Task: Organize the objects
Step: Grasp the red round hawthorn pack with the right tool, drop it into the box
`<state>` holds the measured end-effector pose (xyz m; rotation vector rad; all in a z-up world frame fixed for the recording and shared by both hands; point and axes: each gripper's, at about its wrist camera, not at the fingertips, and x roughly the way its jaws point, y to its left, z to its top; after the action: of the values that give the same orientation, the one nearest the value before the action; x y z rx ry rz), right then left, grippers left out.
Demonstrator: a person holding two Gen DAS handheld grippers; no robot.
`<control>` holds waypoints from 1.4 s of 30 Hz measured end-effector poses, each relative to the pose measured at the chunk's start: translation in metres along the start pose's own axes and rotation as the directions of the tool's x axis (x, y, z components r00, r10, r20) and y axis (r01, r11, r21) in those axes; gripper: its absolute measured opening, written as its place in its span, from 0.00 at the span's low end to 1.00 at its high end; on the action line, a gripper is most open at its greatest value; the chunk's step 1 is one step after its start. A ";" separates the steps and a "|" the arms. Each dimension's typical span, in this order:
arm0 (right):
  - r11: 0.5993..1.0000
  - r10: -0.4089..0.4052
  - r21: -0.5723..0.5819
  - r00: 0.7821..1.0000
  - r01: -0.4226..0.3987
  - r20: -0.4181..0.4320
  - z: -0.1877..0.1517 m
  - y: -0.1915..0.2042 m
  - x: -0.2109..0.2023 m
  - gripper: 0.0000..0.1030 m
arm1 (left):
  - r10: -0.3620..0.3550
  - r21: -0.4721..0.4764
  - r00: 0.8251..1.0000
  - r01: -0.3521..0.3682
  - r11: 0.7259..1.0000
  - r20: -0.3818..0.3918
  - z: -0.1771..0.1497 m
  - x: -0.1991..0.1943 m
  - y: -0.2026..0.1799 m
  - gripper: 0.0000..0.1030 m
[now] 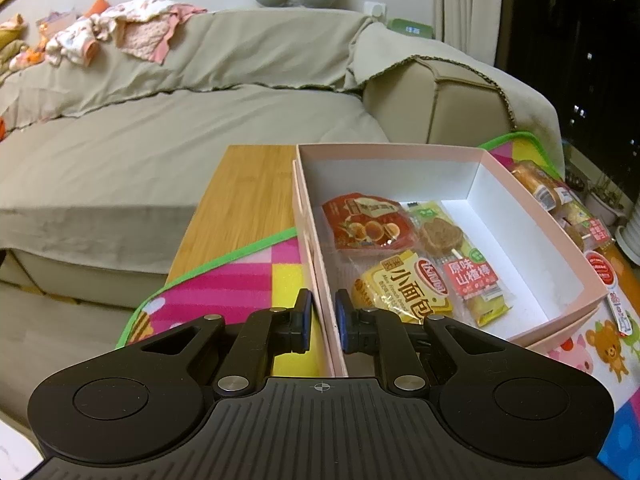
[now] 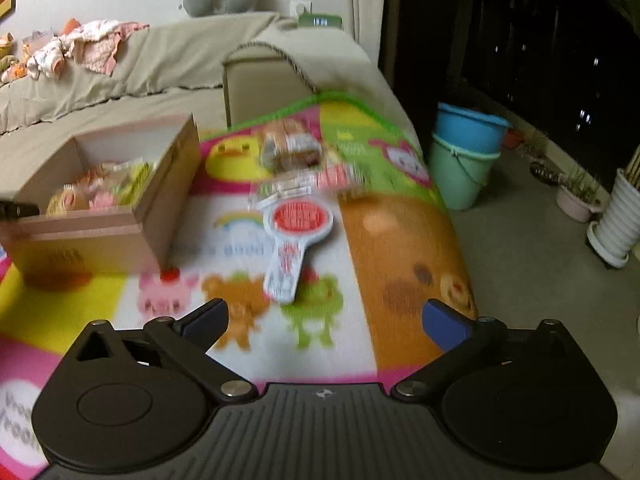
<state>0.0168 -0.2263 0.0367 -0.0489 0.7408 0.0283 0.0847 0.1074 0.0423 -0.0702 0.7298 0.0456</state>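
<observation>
A pink cardboard box stands on a colourful mat. Inside it lie a red snack packet, a yellow bread packet and a hawthorn stick packet. My left gripper is shut on the box's near left wall, one pad on each side. In the blurred right wrist view the box sits at the left. A paddle-shaped white and red packet lies on the mat ahead of my right gripper, which is open wide with nothing between its fingers. Bread packets lie farther back.
The mat covers a wooden table beside a beige sofa with clothes piled on it. Right of the table, on the floor, are stacked blue and green buckets and plant pots. More packets lie right of the box.
</observation>
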 end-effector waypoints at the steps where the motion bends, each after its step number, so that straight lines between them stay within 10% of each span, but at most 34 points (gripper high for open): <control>1: 1.000 0.002 0.009 1.000 -0.002 -0.006 -0.003 0.000 0.003 1.00 | 0.000 -0.002 1.000 0.000 1.000 -0.002 0.000 0.000 0.000 0.14; 16: 0.999 0.034 0.009 0.999 -0.034 -0.032 0.063 0.021 0.101 0.98 | 0.002 -0.003 1.000 -0.002 1.000 -0.009 0.002 0.002 0.002 0.13; 20: 0.999 0.053 0.015 0.996 -0.052 -0.072 0.066 0.028 0.116 0.79 | -0.002 -0.003 1.000 0.002 1.000 -0.009 0.001 0.002 0.003 0.14; 23: 0.997 0.082 0.002 0.994 -0.082 -0.068 0.065 0.032 0.111 0.60 | -0.005 -0.002 1.000 0.005 1.000 -0.010 0.002 0.003 0.003 0.14; 42: 0.983 0.179 -0.025 0.980 -0.182 -0.087 0.025 0.029 0.002 0.59 | -0.007 -0.002 1.000 0.007 1.000 -0.010 0.003 0.003 0.003 0.14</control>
<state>0.0340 -0.1958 0.0528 -0.0137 0.8273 0.2125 0.0887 0.1106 0.0418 -0.0747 0.7394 0.0390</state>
